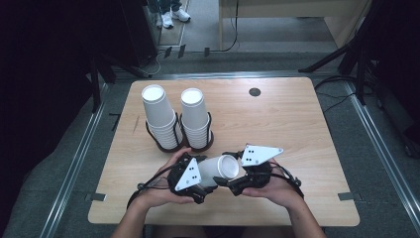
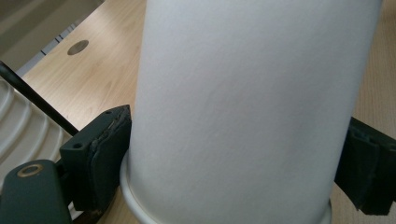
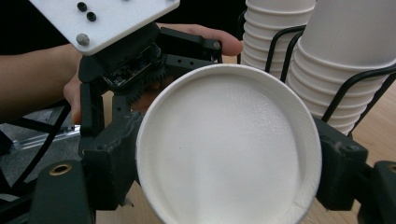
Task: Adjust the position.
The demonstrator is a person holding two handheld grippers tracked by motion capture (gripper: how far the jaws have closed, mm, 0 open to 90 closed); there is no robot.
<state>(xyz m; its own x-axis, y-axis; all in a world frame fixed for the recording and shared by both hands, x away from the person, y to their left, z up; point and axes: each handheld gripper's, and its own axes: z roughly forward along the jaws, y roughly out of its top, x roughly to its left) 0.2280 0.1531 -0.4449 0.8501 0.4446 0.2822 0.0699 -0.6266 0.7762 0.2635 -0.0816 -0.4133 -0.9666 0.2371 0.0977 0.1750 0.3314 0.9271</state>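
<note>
A white paper cup (image 1: 221,168) lies on its side above the table's front edge, held between both grippers. My left gripper (image 1: 207,179) comes in from the left, shut on the cup near its rolled rim. In the left gripper view the cup wall (image 2: 243,107) rises between the jaws, and a pad (image 2: 105,154) presses each side. My right gripper (image 1: 233,177) meets it from the right. In the right gripper view the cup's round end (image 3: 229,154) faces the camera, with my right gripper (image 3: 224,175) shut on its sides and the left gripper (image 3: 140,60) behind it.
Two tall stacks of white cups (image 1: 158,116) (image 1: 194,116) stand in a black wire holder (image 1: 163,146) just behind the hands, close in the right gripper view (image 3: 350,56). The wooden table (image 1: 287,129) has a round cable hole (image 1: 254,91) at the back.
</note>
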